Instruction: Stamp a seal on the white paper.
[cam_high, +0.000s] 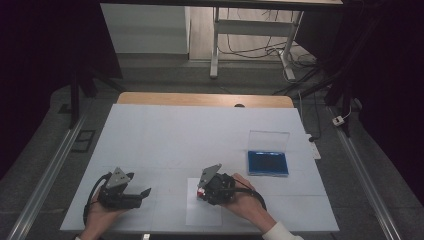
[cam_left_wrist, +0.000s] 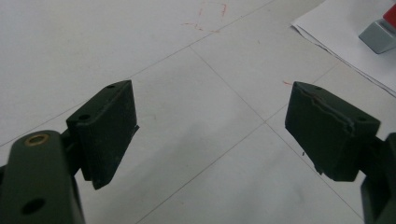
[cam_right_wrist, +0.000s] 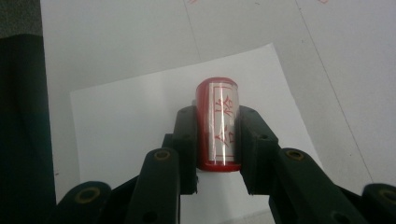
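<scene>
Red stamp (cam_right_wrist: 218, 126), with a silvery label of red characters, is clamped between the jaws of the right tool (cam_right_wrist: 217, 140), pretty snug by the look of it. It's held over a white paper sheet (cam_right_wrist: 140, 121) that's laid on the white tabletop (cam_high: 165, 135). Over on the left, the left tool (cam_left_wrist: 210, 135) is kept with its jaws wide apart, nothing between them. A blue case (cam_high: 268, 162) with its clear lid up is seen farther off to the right.
</scene>
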